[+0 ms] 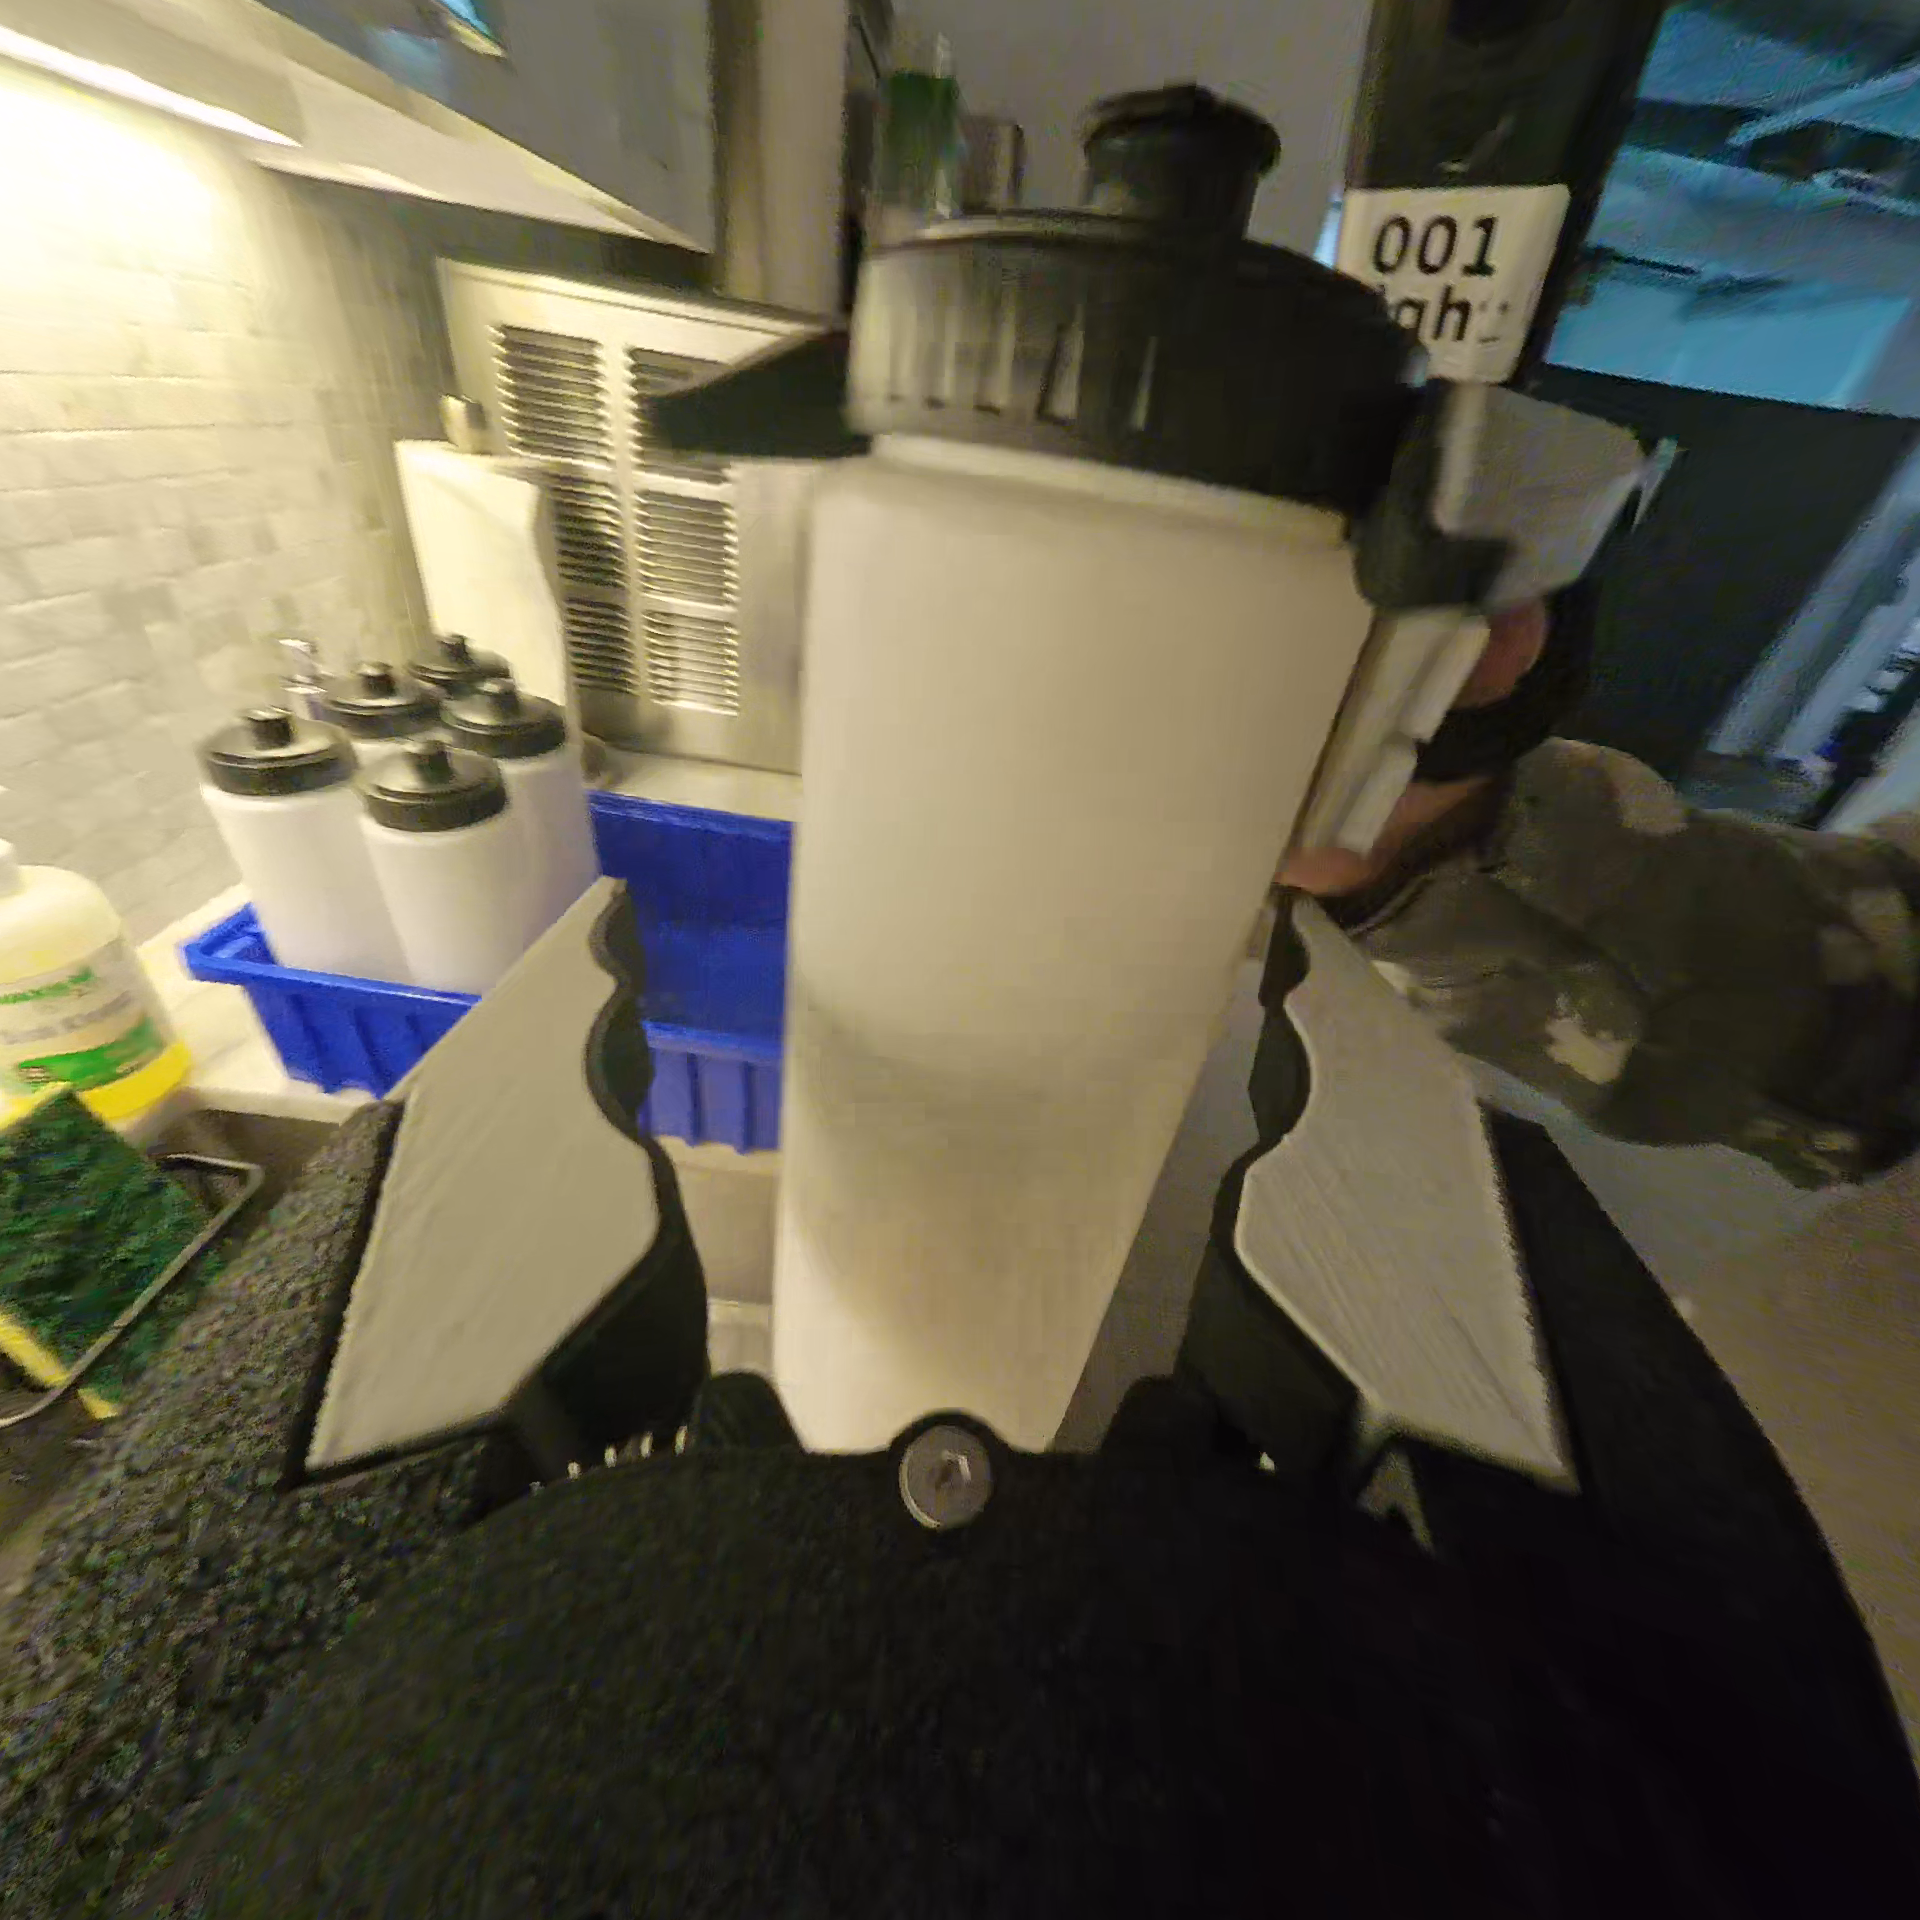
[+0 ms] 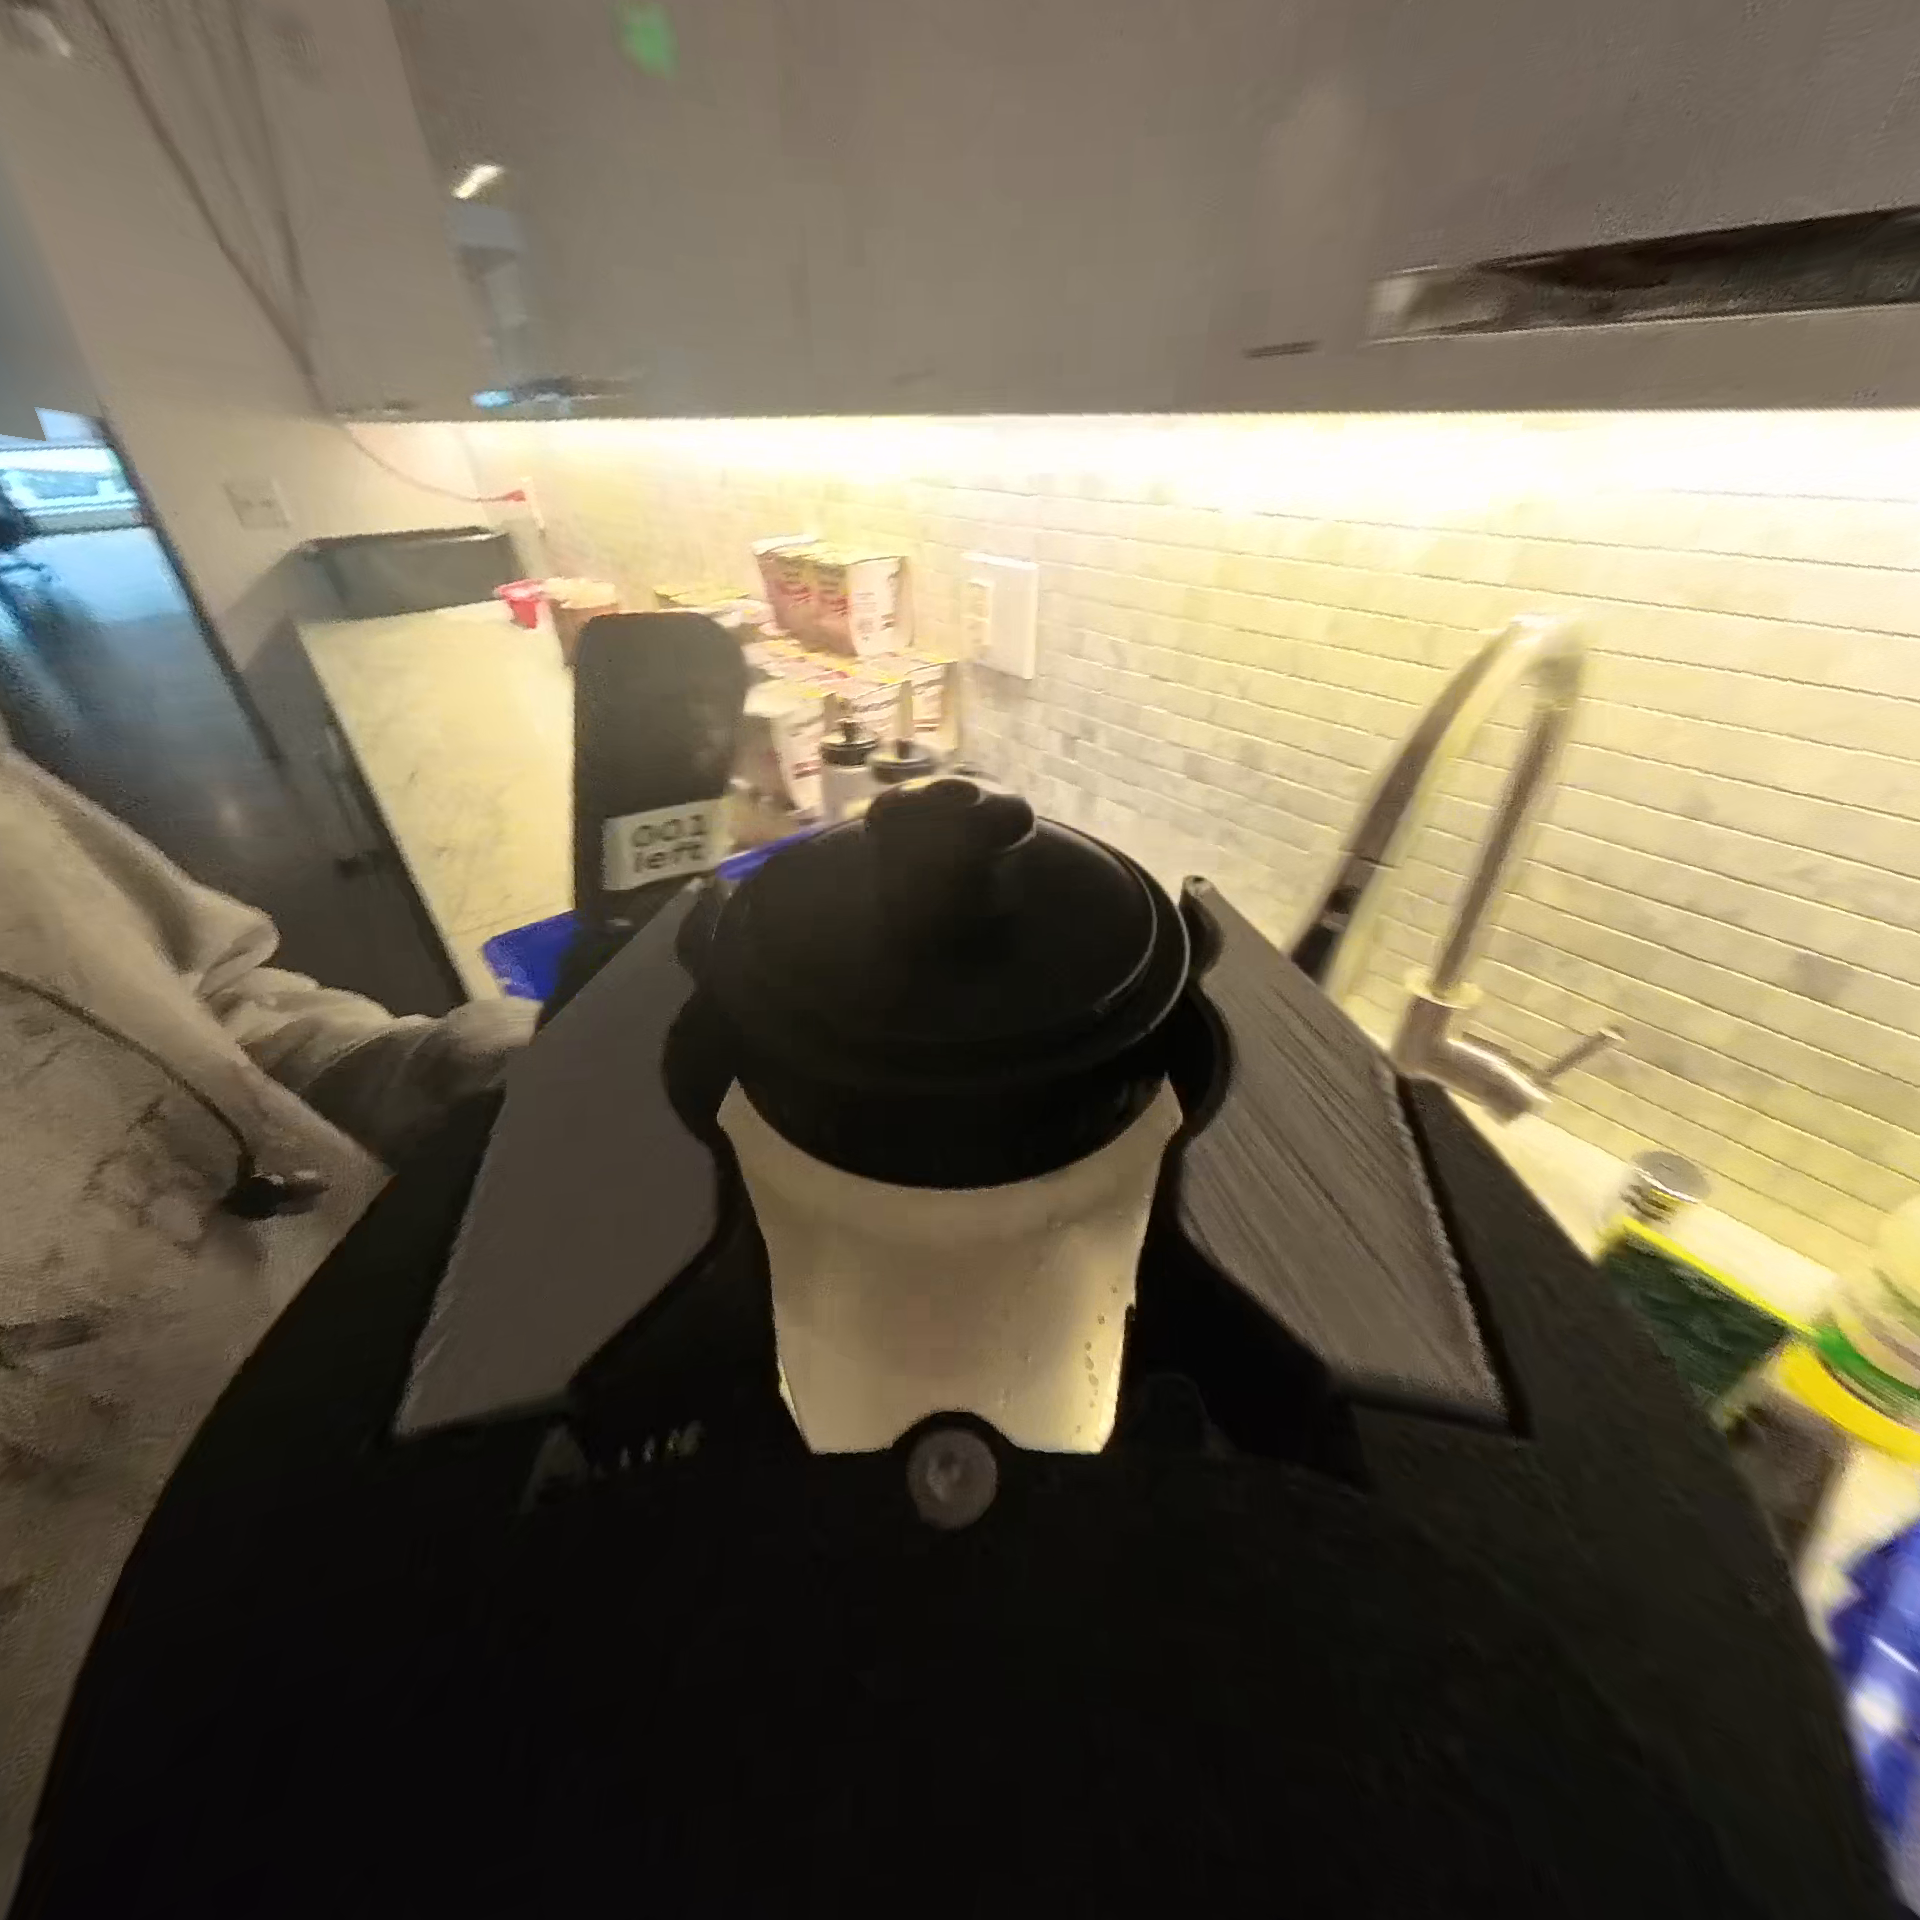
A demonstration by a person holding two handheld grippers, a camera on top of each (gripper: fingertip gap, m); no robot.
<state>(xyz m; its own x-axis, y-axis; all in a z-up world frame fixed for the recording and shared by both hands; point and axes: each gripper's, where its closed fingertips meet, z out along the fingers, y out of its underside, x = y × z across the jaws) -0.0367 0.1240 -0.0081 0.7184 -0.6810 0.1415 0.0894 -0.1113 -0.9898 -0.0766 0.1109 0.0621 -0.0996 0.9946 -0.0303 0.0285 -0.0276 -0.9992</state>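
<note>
The left gripper (image 1: 935, 914) has 2 pale, flat fingers with scalloped black inner edges, spread apart on either side of a white bottle (image 1: 1049, 831). Neither finger is seen touching the bottle's wall; gaps show on both sides. The bottle is a smooth, matte, translucent-white cylinder with a ribbed black screw cap (image 1: 1122, 332) and a pull spout on top. Its long axis runs straight ahead from the left gripper, cap at the far end, base nearest the gripper's body.

The right gripper (image 2: 935, 997) is clamped on that cap (image 2: 935, 997): its 2 dark, finely ridged fingers have curved notches that wrap the cap's rim from both sides. In the right wrist view the bottle (image 2: 951, 1278) shows water droplets on its wall.

Left of the left gripper, farther off, a blue ribbed plastic bin (image 1: 343, 1008) holds 5 similar capped bottles (image 1: 301, 831), upright. Nearer on that side lie a green scouring pad (image 1: 94, 1226) and a yellow-based soap bottle (image 1: 73, 987). Behind the bin stands a louvred steel appliance (image 1: 623, 520).

Right of the right gripper rises a curved brushed-metal faucet (image 2: 1475, 831). White tiled wall (image 2: 1247, 675) lies beyond.
</note>
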